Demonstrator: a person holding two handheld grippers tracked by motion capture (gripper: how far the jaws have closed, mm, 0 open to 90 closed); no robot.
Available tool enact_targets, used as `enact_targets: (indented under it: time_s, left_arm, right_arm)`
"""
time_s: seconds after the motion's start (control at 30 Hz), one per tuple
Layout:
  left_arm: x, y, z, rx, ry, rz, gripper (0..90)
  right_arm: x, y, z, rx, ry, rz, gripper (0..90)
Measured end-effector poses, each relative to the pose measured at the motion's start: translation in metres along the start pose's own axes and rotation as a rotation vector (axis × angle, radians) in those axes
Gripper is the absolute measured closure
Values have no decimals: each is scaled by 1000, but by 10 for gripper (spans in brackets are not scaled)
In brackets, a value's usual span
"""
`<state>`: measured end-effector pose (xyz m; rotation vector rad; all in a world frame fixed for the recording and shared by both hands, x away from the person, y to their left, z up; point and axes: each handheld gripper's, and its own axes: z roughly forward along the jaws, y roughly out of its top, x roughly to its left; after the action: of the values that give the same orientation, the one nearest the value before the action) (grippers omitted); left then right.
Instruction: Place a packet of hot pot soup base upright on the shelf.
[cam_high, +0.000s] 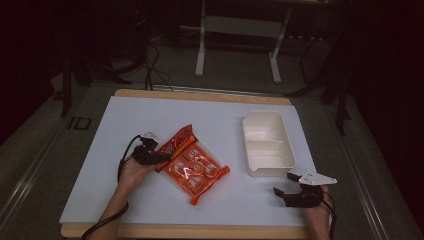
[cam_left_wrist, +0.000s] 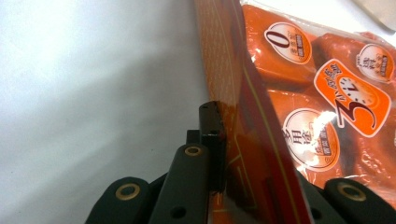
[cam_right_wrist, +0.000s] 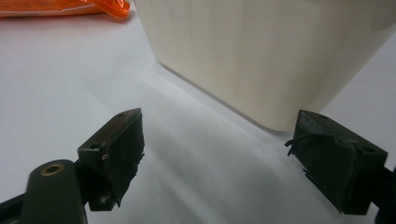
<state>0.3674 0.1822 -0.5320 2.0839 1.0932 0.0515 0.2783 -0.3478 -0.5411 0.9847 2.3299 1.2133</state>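
the grab looks done: the left gripper (cam_high: 156, 158) has its fingers closed tight on the flat edge of the orange snack bag (cam_high: 196, 166), which lies on the table (cam_high: 100, 165) near the middle, the pinch at the bag's 9 o'clock side. the white tray (cam_high: 267, 144) at 3 o'clock of the bag holds nothing (likely the goal). the lift and carry remain. the right gripper (cam_high: 286, 186) waits at the tray's 6 o'clock, fingers wide apart and holding nothing.

snack pack (cam_high: 196, 167) left of tray (cam_high: 268, 143)

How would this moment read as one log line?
left claw: shut on orange plastic snack bag | right claw: open, empty | white plastic tray: empty
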Motion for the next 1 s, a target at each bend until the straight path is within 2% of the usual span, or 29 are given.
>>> enact_targets:
  time_s: [0.13,0.3,0.37,0.43,0.6,0.7,1.0]
  left_arm:
    - [-3,8,-10,-21,-13,-2,900]
    - [-13,25,-27,-54,-31,29,900]
    - [-20,36,-34,-56,-41,52,900]
    - [-23,40,-37,-57,-48,55,900]
    - [-39,61,-54,-82,-91,71,900]
    - [-52,71,-61,-83,-109,106,900]
    - [-84,95,-67,-90,-146,182,900]
  right_arm:
    - [0,0,0,-1,1,1,167]
    - [0,0,0,0,2,0,168]
    - [0,0,0,-1,2,-1,168]
    - [0,0,0,-1,3,-1,168]
    - [0,0,0,-3,5,0,168]
    - [0,0,0,-4,6,0,168]
    - [-1,0,-1,-6,8,2,169]
